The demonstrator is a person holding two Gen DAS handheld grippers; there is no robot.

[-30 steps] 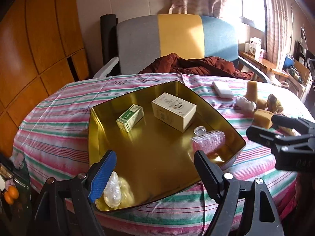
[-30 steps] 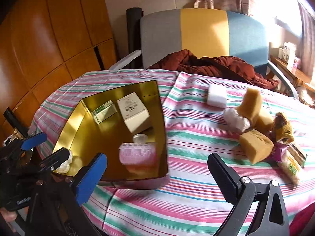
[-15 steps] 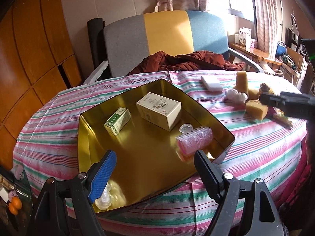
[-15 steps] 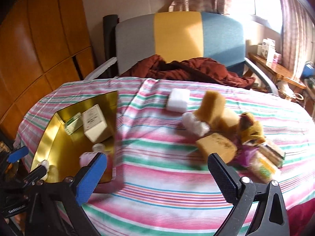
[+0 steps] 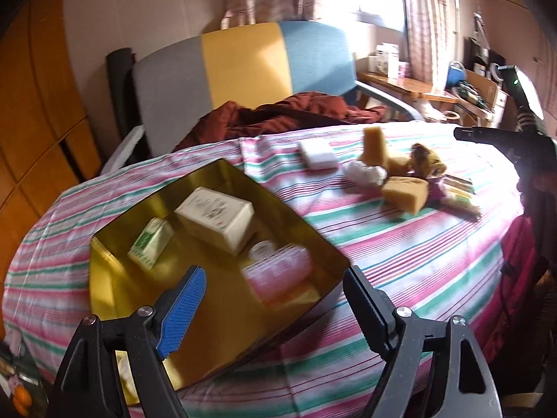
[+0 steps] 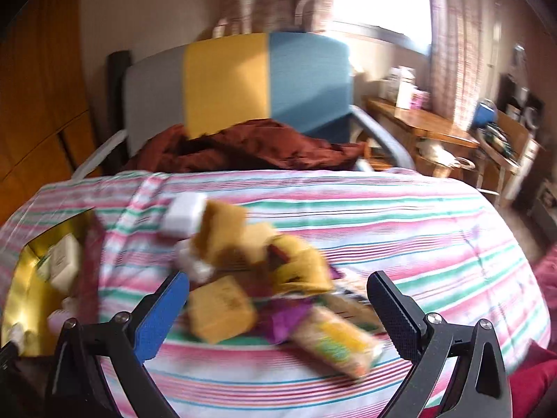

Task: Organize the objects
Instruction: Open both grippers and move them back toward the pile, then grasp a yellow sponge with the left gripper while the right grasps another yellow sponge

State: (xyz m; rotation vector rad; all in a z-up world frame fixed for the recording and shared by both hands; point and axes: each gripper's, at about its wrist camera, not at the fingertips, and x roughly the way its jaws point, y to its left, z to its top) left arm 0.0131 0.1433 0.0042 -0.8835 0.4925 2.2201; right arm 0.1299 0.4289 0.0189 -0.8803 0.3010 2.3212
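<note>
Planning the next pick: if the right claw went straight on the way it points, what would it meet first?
Most likely the yellow sponge block at the near edge of the pile, between the open right claw fingers. The picture is blurred, so depth is uncertain; the purple wrapper beside it could come first.

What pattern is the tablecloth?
The tablecloth has pink, green and white stripes, sharpest in the left wrist view.

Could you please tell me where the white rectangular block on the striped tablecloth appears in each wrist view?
Left wrist: white block upper middle, beyond the gold tray.
Right wrist: white block left of centre, blurred, behind the sponges.
Shared landmark: grey-yellow-blue chair.
</note>
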